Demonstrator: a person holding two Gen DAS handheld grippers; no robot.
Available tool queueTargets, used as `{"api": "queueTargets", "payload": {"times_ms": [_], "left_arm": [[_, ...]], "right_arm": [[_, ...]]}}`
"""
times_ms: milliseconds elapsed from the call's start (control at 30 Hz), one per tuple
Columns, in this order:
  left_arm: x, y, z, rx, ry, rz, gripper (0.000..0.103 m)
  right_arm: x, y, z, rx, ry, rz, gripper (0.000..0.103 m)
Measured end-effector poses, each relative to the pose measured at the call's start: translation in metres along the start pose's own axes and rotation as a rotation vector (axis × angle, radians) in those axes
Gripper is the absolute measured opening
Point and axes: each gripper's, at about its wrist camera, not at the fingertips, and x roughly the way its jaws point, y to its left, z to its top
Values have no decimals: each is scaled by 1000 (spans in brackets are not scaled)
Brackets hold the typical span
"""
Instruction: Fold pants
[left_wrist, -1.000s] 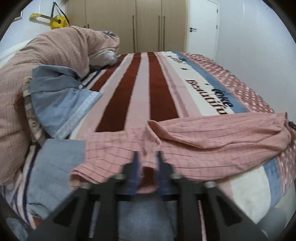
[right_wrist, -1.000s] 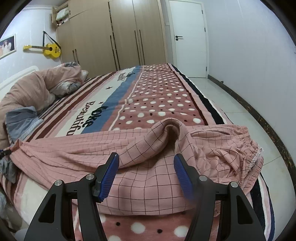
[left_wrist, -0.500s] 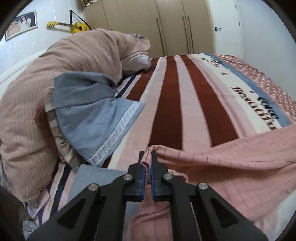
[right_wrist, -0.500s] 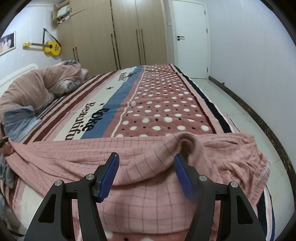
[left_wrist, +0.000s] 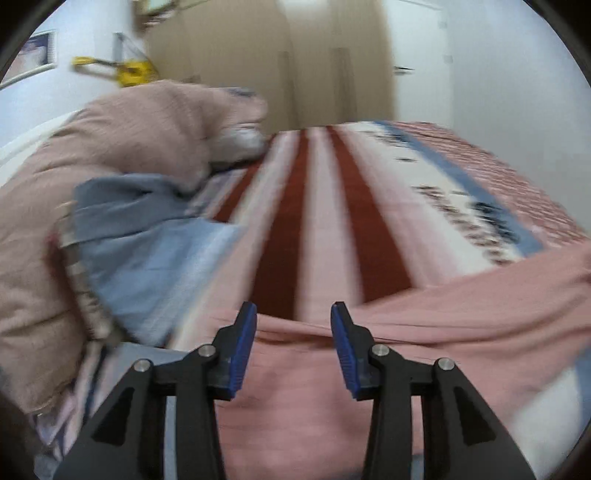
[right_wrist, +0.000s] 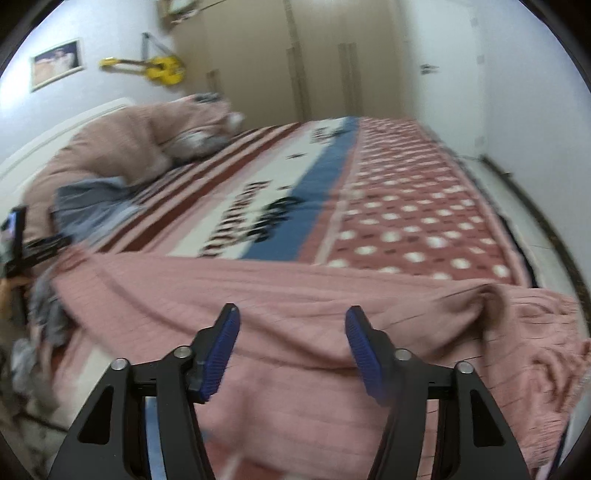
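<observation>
The pink checked pants (right_wrist: 332, 317) lie stretched across the near edge of the bed, waistband bunched at the right (right_wrist: 535, 332). In the left wrist view the leg end of the pants (left_wrist: 406, 332) lies under and ahead of my left gripper (left_wrist: 293, 328), which is open and empty just above the cloth. My right gripper (right_wrist: 291, 332) is open and empty, hovering over the middle of the pants. Both views are motion-blurred.
The bed carries a striped and dotted blanket (right_wrist: 388, 206) with lettering. A pink duvet heap (left_wrist: 110, 155) and blue cloth (left_wrist: 147, 240) lie at the left. Wardrobes, a door and a yellow guitar (right_wrist: 159, 68) are at the far wall. The floor (right_wrist: 517, 206) is at the right.
My left gripper was shut on the pants' leg end; it has let go and opened, and now points more along the bed. My right gripper has shifted left along the pants, still open.
</observation>
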Motion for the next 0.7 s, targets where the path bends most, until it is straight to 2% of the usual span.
{"api": "queueTargets", "payload": {"times_ms": [33,100,233,333,433,567,700], "left_arm": [[-1,-12,-1,11,12,-56,38],[5,-40,-6,28,60,-172,38],[29,-86,-17,59,164,-320,35],[41,-110,-25,84,222,-352,32],[49,-125,-25,120,241,-338,32],[61,-127,-14,96,269,-346,32],[71,-126,-4,121,276,-351,32]], "right_arm": [[4,4,-2,-5,20,27,34],[18,12,-10,-28,86,75,15],[45,14,-25,-55,187,70,11],[56,9,-28,-57,211,57,6],[61,3,-22,-74,199,16,6],[75,-3,-12,-97,218,-3,6],[83,-6,3,-145,224,-42,6]]}}
